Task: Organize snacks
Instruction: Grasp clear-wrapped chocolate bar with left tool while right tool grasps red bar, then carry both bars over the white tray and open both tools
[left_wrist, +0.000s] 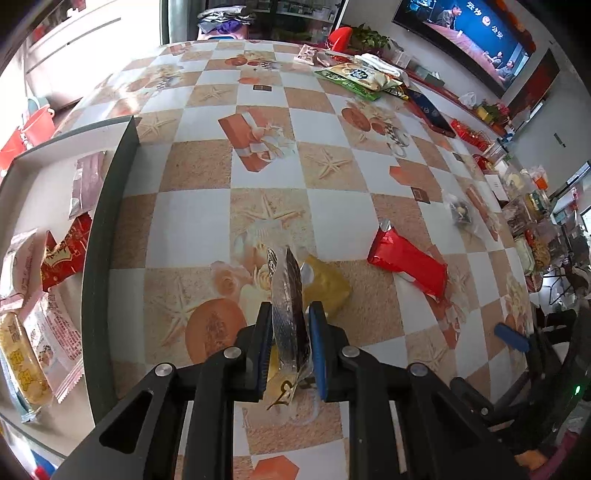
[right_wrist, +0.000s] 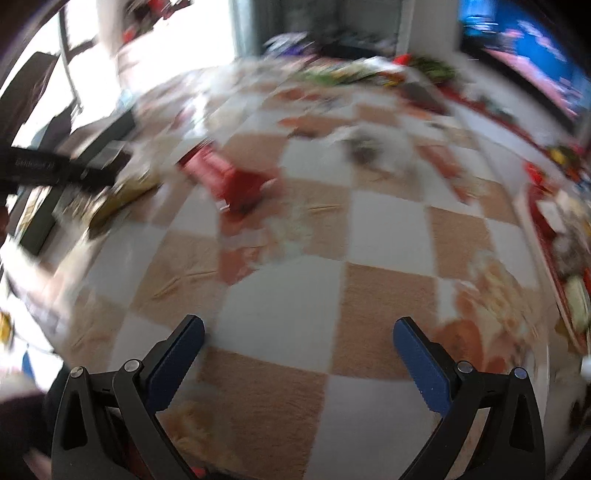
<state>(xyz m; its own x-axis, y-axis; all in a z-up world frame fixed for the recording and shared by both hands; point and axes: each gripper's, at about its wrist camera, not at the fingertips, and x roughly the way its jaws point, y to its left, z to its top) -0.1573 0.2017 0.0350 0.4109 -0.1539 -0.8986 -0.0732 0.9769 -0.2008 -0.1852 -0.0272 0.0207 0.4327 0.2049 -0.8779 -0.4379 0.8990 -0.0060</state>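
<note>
At lower centre of the left wrist view, the left gripper (left_wrist: 289, 314) is clamped on a thin silvery snack packet (left_wrist: 288, 306), held on edge above a checked tablecloth (left_wrist: 207, 206). A yellow packet (left_wrist: 328, 284) lies just behind it, a red packet (left_wrist: 410, 264) to the right. A grey-rimmed box (left_wrist: 107, 206) with sorted snacks fills the left edge. The right gripper (right_wrist: 298, 339) stands wide apart and empty in its own blurred view; it probably hangs over bare cloth. Carry the packet left over the box rim, lower it flat, then release.

My jaws' ribbed blue rubbery pads (left_wrist: 317, 354) pinch a crinkled, shiny foil packet (left_wrist: 290, 314). The red wrapper (left_wrist: 408, 264) gleams glossy on the smooth, printed vinyl tabletop (left_wrist: 207, 166).
</note>
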